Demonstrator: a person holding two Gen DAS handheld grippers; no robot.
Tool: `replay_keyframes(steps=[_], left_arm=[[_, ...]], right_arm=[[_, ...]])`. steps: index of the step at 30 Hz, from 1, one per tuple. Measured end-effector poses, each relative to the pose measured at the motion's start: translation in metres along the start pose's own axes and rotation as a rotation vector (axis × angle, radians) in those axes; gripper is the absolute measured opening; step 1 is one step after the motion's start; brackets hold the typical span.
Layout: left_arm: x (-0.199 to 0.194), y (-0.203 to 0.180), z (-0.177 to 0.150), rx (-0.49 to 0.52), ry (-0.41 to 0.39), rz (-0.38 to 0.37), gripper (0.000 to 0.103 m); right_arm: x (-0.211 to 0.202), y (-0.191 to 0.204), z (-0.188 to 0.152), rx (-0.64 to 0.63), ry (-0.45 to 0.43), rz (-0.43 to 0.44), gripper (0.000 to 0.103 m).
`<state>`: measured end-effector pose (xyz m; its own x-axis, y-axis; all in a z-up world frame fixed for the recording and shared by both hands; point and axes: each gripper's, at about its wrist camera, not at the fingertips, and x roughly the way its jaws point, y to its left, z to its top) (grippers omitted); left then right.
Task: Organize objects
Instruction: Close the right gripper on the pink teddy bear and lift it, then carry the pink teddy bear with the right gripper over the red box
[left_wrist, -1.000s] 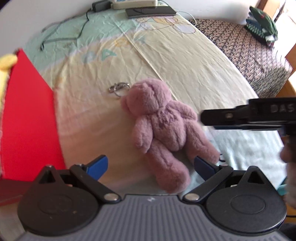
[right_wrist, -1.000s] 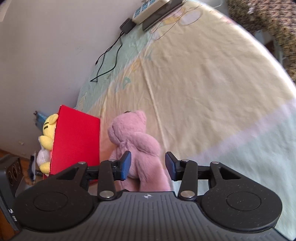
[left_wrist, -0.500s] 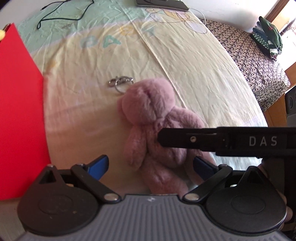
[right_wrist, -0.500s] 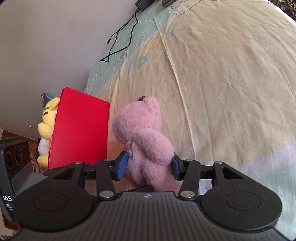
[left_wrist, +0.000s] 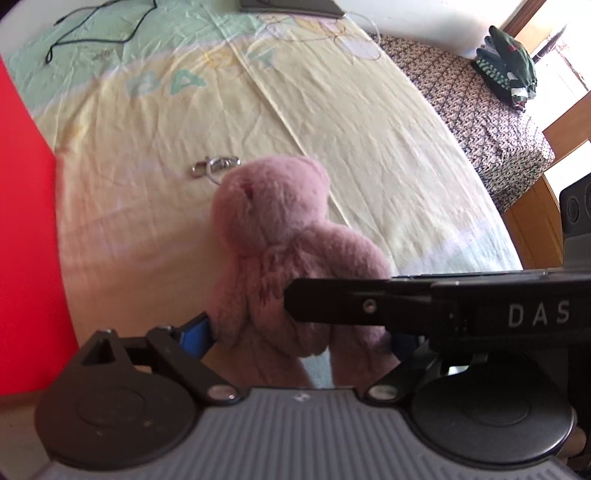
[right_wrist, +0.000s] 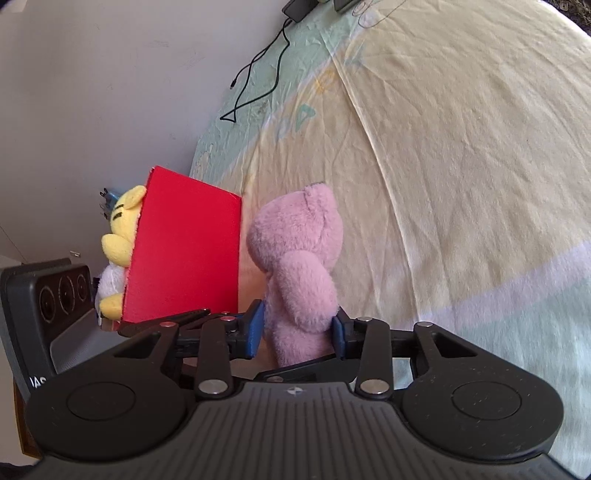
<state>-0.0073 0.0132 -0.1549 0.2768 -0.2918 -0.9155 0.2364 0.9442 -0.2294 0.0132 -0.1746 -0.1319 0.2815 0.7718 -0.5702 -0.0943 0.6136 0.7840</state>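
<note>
A pink plush bear (left_wrist: 280, 236) is raised upright above the yellow bedsheet (left_wrist: 369, 140), a metal keyring clip (left_wrist: 216, 166) by its head. My right gripper (right_wrist: 297, 330) is shut on the bear's (right_wrist: 299, 258) lower body. Its black finger (left_wrist: 354, 304) crosses the bear's belly in the left wrist view. My left gripper (left_wrist: 299, 334) is open, its blue pads either side of the bear's legs. A red box (right_wrist: 184, 251) stands left of the bear with a yellow plush toy (right_wrist: 120, 236) inside.
The red box wall (left_wrist: 26, 221) fills the left edge of the left wrist view. A black cable (right_wrist: 258, 74) lies at the head of the bed near the wall. A dark patterned blanket (left_wrist: 480, 122) and a green toy (left_wrist: 506, 70) lie far right.
My right gripper has closed on the bear's lower body and raised it from lying to upright. My left gripper has moved in around the bear's legs, still open.
</note>
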Motion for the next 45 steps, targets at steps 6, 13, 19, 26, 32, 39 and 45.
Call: replay_keyframes(steps=[6,13,19,26,32,39,45], left_arm=[[-0.024,-0.014,-0.008,0.078,-0.087,0.050,0.090],[-0.071,-0.025,-0.012,0.151,-0.241,0.092,0.090],[-0.116,-0.017,-0.019,0.183,-0.336,0.087,0.090],[-0.169,0.014,-0.035,0.175,-0.433,0.090,0.090],[-0.206,0.050,-0.049,0.153,-0.492,0.117,0.090],[-0.225,0.097,-0.055,0.127,-0.522,0.146,0.090],[-0.224,0.139,-0.051,0.085,-0.508,0.137,0.090]], right_arm=[[-0.016,0.019,-0.009,-0.035,-0.070,0.021,0.040],[-0.040,0.059,-0.017,-0.133,-0.194,0.053,0.040],[-0.050,0.101,-0.030,-0.215,-0.290,0.065,0.040],[-0.041,0.160,-0.043,-0.318,-0.362,0.099,0.040],[-0.017,0.200,-0.048,-0.333,-0.387,0.154,0.040],[0.020,0.231,-0.049,-0.326,-0.391,0.173,0.040],[0.052,0.244,-0.047,-0.273,-0.393,0.178,0.040]])
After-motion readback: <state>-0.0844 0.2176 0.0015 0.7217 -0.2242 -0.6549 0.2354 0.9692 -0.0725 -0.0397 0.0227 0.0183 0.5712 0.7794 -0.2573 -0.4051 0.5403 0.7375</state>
